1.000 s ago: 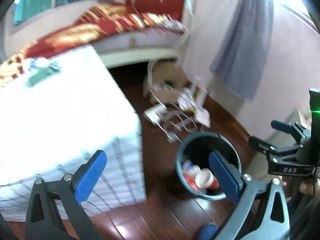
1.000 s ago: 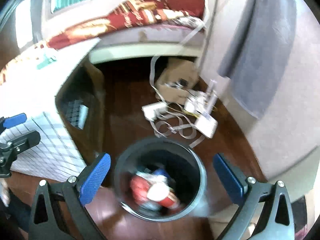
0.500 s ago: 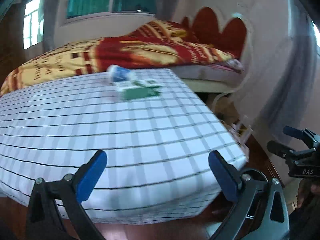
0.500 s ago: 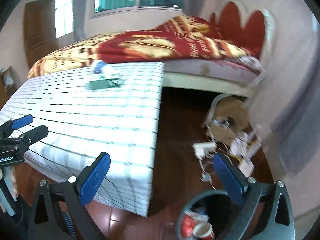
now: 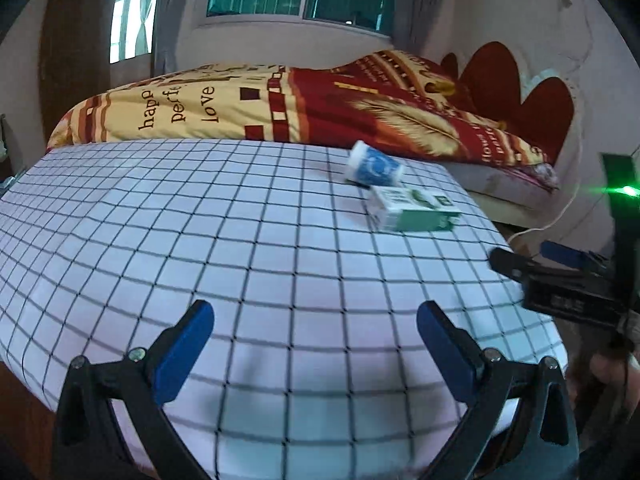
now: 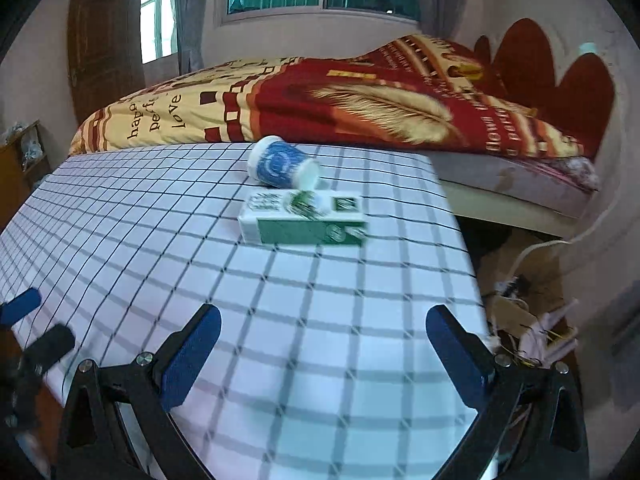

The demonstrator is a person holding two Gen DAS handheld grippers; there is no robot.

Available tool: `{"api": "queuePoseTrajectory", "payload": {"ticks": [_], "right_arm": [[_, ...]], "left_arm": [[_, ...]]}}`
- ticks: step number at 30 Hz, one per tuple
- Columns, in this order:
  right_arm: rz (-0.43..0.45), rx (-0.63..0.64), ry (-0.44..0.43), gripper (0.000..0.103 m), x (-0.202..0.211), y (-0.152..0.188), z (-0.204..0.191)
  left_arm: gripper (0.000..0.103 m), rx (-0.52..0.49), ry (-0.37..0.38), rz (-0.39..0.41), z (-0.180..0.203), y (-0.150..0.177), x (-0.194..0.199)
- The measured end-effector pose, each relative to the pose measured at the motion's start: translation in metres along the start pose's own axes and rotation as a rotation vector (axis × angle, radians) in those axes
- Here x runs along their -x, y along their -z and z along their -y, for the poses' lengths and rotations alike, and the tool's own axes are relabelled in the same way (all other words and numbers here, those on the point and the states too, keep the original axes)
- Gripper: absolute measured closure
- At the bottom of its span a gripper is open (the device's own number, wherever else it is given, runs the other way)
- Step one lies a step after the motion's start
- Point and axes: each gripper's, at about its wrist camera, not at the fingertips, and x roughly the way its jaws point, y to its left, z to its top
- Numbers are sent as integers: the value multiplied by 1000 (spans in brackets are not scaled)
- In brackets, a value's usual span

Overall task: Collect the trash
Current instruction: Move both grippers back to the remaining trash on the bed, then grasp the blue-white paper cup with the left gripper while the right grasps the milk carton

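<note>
Lying on checked table (image 6: 280,320): one cup (image 6: 282,163), one carton (image 6: 304,220).

The desk (image 5: 248,248) wears a white cloth gridded with thin black lines. On it, the cup (image 5: 374,169) is white with a blue print, and the box (image 5: 414,210) is white and green. The bedspread (image 5: 304,108) mixes red and yellow with dark lettering. Both tools have blue pads (image 5: 182,354) on black arms.

The print on the green carton (image 6: 304,220) is blurred and unreadable. The bench (image 5: 280,260) near edge is cut off by the frame bottom.
</note>
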Motion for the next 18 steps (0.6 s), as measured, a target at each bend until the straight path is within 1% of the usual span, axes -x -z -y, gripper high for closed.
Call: {"api": "queuePoseTrajectory", "payload": {"ticks": [3, 7, 10, 14, 16, 18], "right_arm": [[-30, -19, -21, 0, -40, -17, -17], [-51, -23, -38, 0, -83, -39, -36], [-77, -17, -5, 0, -109, -51, -43], [-97, 3, 21, 0, -121, -49, -26], [-96, 10, 39, 0, -119, -44, -4], [-95, 10, 89, 0, -117, -38, 20]], "left_arm": [[1, -3, -22, -10, -11, -10, -14], [1, 17, -39, -21, -22, -22, -33], [1, 18, -48, -33, -26, -28, -45], [1, 9, -44, -46, -24, -32, -60], [1, 9, -31, -48, -20, -32, -64], [1, 4, -13, -50, -12, -31, -68]]}}
